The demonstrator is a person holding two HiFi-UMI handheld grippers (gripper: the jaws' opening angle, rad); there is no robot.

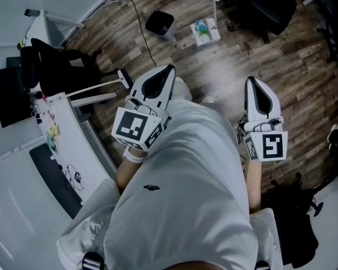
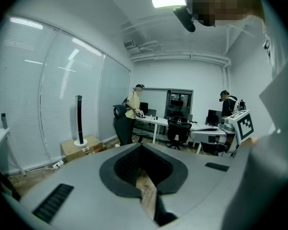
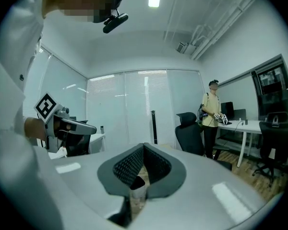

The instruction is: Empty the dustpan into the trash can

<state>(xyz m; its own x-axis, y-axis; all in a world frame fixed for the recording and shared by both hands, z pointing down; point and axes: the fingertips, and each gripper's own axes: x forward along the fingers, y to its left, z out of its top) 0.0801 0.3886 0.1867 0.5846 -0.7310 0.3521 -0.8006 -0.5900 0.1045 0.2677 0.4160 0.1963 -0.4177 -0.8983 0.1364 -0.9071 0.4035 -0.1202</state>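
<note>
Standing well back from the bin (image 1: 159, 22), you held both grippers out low in front of your body, aimed roughly toward it. Your left gripper (image 1: 170, 69) was closed, its jaws pressed together with nothing between them; its own view showed only a sliver of wood floor through the slit where the pads met. Your right gripper (image 1: 251, 80) was closed and empty in the same way. That fitted the moment as I judged it: nothing was in hand yet, so shut jaws were simply the posture for the approach, and they would have to part before any grasp.

The dustpan (image 1: 205, 31) sat on the floor just right of the bin, near it but not touching, with what looked like coloured scraps in it. Its long handle (image 1: 215, 4) ran from the pan away from you; whether it stood upright or leaned I could not tell. A handle that long was probably there so you could take it without stooping, and parking the pan so near the bin kept the tipping move short.

A cable (image 1: 142, 30) crossed the floor just left of the bin, close enough to snag if you came in from that side. A black chair (image 1: 59, 66) stood well left of the bin and nearer you. The emptying had not begun
</note>
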